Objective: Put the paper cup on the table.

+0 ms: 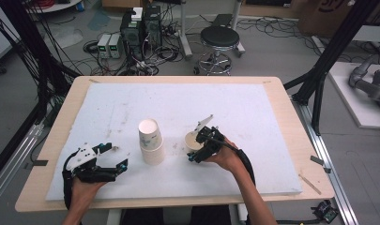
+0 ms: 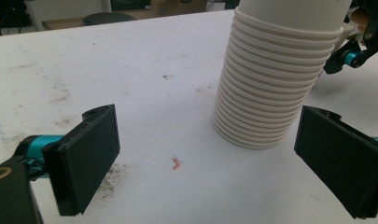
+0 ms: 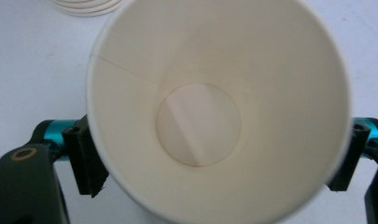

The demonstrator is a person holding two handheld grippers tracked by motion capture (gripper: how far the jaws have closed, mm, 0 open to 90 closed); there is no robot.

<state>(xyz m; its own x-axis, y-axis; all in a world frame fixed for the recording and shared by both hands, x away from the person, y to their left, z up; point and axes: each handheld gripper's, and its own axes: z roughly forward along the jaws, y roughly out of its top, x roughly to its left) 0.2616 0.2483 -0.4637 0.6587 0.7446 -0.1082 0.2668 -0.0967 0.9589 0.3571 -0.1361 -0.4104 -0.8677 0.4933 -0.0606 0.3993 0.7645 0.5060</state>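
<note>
Holding a single cup (image 3: 214, 107) in the right gripper (image 1: 204, 145), jaws pressing its sides from left and right, mouth up, just right of the stack (image 1: 151, 140) on the white surface (image 1: 253, 112) and apart from it. Resting the left gripper (image 1: 105, 161) on the surface left of the stack, jaws standing wide and empty, the stack's ribbed rims (image 2: 266, 93) rising just ahead of the right-hand one. Judging from this, carrying one cup clear of the stack or setting it down; next, probably lowering it flat onto bare surface and easing the jaws apart without crushing the thin wall.
</note>
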